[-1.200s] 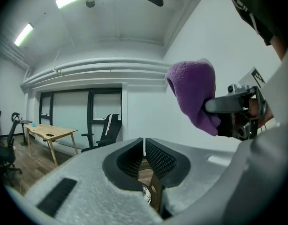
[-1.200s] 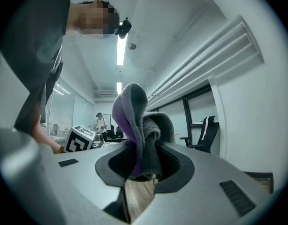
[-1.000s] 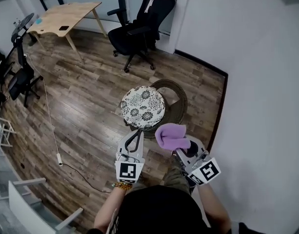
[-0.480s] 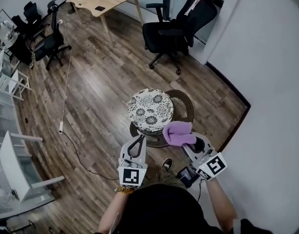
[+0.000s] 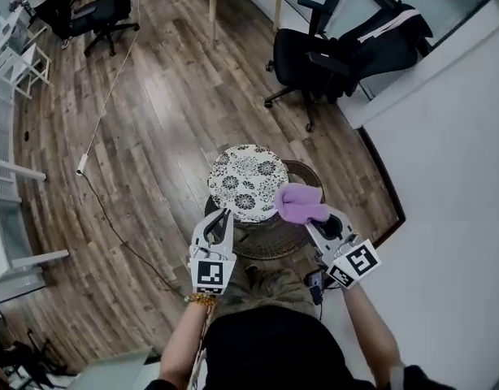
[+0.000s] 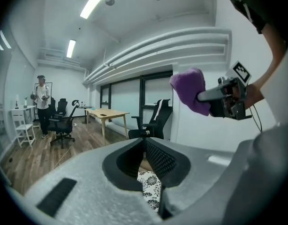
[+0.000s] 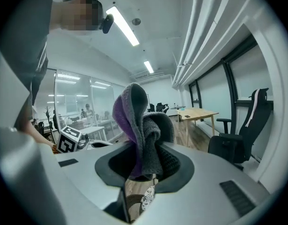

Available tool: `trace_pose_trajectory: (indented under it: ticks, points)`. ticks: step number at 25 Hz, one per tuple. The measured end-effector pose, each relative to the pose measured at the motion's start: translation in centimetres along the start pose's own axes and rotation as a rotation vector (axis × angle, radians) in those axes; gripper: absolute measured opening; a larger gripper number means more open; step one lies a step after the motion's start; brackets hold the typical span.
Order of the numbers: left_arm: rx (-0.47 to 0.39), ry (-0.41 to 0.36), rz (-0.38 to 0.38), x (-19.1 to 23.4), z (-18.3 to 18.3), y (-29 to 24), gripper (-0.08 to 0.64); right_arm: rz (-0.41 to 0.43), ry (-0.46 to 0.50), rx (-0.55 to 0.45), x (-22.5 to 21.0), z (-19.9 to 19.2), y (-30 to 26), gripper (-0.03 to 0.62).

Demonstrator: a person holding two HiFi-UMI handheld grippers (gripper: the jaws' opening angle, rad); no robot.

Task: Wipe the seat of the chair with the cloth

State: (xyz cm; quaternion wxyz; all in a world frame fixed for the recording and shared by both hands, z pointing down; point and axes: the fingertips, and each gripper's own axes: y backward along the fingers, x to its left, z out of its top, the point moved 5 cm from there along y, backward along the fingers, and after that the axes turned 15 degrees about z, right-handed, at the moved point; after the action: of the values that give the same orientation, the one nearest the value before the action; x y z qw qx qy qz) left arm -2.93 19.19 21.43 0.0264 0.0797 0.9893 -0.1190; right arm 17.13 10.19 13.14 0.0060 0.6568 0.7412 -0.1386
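Head view shows the chair (image 5: 305, 187) just ahead of you, its round patterned seat (image 5: 241, 181) facing up and, by my reading, not yet wiped. You hold the purple cloth (image 5: 298, 204) bunched over the seat's right edge; whether it touches is unclear. Your right gripper (image 5: 314, 218) pinches one end, so the bundle runs lengthwise out along the jaws, pointing forward at the seat, ready to press down. Your left gripper (image 5: 219, 216) hangs by the seat's near edge, jaws pressed together on nothing, clear of the cloth.
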Motion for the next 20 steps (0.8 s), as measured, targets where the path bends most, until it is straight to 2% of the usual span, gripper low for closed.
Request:
trace_pose_trajectory:
  ticks: [3,7,13,17,20]
  points:
    - [0.028,0.019,0.030,0.6,-1.5,-3.9,0.029,0.054,0.023,0.046,-3.4,0.7,-2.9,0.098]
    - [0.089,0.003,0.051,-0.7,-5.6,-7.5,0.029,0.159,0.019,0.085,-7.9,-1.1,-6.4,0.098]
    - [0.311,-0.080,0.026,-6.5,-20.2,-14.5,0.030,0.326,0.024,0.115,-15.7,-8.4,-12.2,0.098]
    - [0.472,-0.050,0.019,-10.4,-30.1,-17.5,0.031,0.392,-0.008,0.165,-20.1,-15.8,-14.9,0.098]
    - [0.614,-0.067,-0.040,-13.0,-36.8,-19.2,0.031,0.410,-0.040,0.204,-22.8,-21.4,-16.9,0.098]
